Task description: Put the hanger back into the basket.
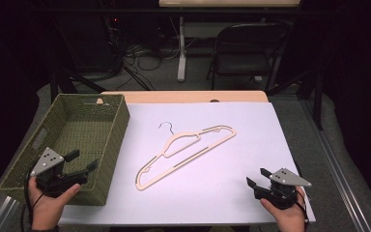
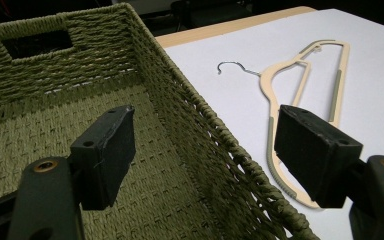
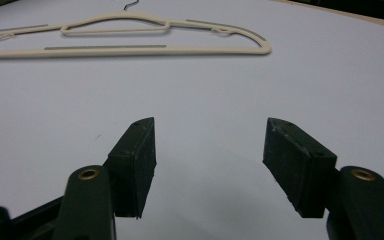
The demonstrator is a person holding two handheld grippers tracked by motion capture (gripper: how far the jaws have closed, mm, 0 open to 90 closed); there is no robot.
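Observation:
A cream plastic hanger [image 1: 186, 154] with a metal hook lies flat in the middle of the white sheet [image 1: 212, 193], hook toward the back. A green woven basket [image 1: 106, 145] stands at the left with nothing inside. My left gripper [image 1: 83, 160] hovers open over the basket's near right corner; its own view looks across the basket wall [image 2: 205, 135] to the hanger [image 2: 305, 80]. My right gripper [image 1: 257, 178] rests low and open near the sheet's front right corner, jaws wide with bare sheet between them, and the hanger [image 3: 130, 35] lies well ahead of it.
The wooden table edge [image 1: 183, 96] shows behind the sheet. A dark folding chair [image 1: 246, 48], a white table leg [image 1: 181, 48] and loose cables lie on the floor beyond. Bare sheet spreads to the right of the hanger.

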